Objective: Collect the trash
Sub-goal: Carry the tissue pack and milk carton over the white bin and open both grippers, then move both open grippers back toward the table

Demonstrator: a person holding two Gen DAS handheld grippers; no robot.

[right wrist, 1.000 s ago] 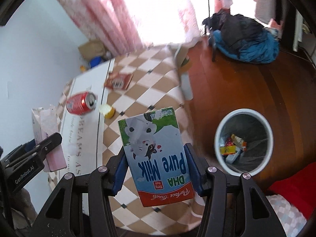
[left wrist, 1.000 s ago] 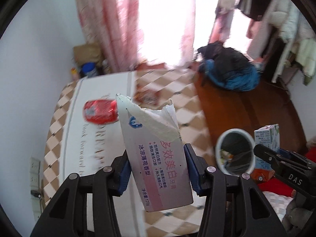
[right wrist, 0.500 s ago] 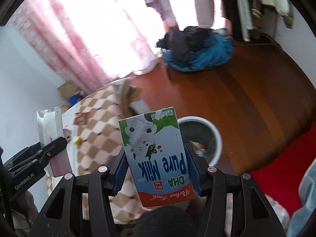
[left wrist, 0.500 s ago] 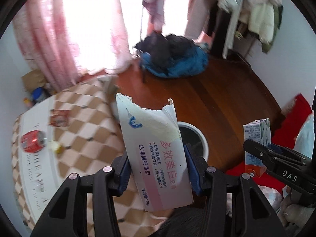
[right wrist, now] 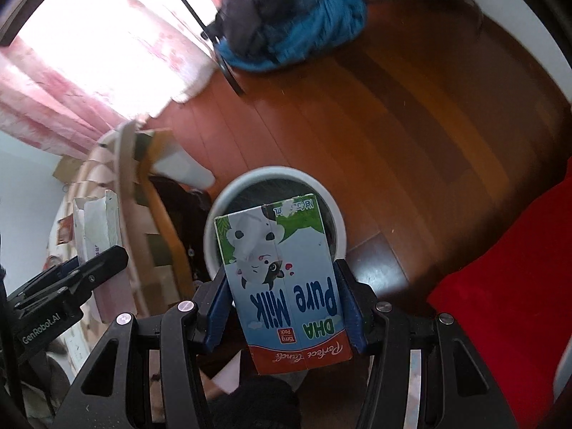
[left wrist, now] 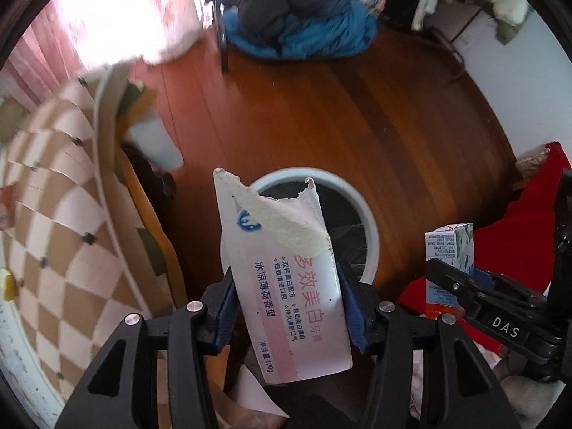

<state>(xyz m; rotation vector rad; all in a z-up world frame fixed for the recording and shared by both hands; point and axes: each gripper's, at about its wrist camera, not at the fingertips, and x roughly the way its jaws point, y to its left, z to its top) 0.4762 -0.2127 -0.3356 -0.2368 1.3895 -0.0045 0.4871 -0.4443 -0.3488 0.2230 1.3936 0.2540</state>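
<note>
Left gripper [left wrist: 286,307] clamped torn toothpaste box [left wrist: 286,286], long axis along fingers, torn end toward bin [left wrist: 370,228]. Right gripper [right wrist: 286,307] clamped milk carton [right wrist: 286,282] likewise, print inverted.

White and pink toothpaste box [left wrist: 286,286] with red and dark Chinese print, a blue logo and a torn cream edge, pinched between blue pads [left wrist: 225,307] on a black gripper [left wrist: 287,307]. Milk carton [right wrist: 286,279] in pale blue with dark blue lettering, a black-and-white cow, green top corners and a red-orange base band. Pale blue-white rim on a dark-lined trash bin [right wrist: 336,214], reddish-brown wooden floor [right wrist: 411,114], tan-and-white checkered tablecloth [left wrist: 64,236], pink curtain [right wrist: 53,100], red cloth [right wrist: 507,286], blue and black clothes pile [left wrist: 300,25].
</note>
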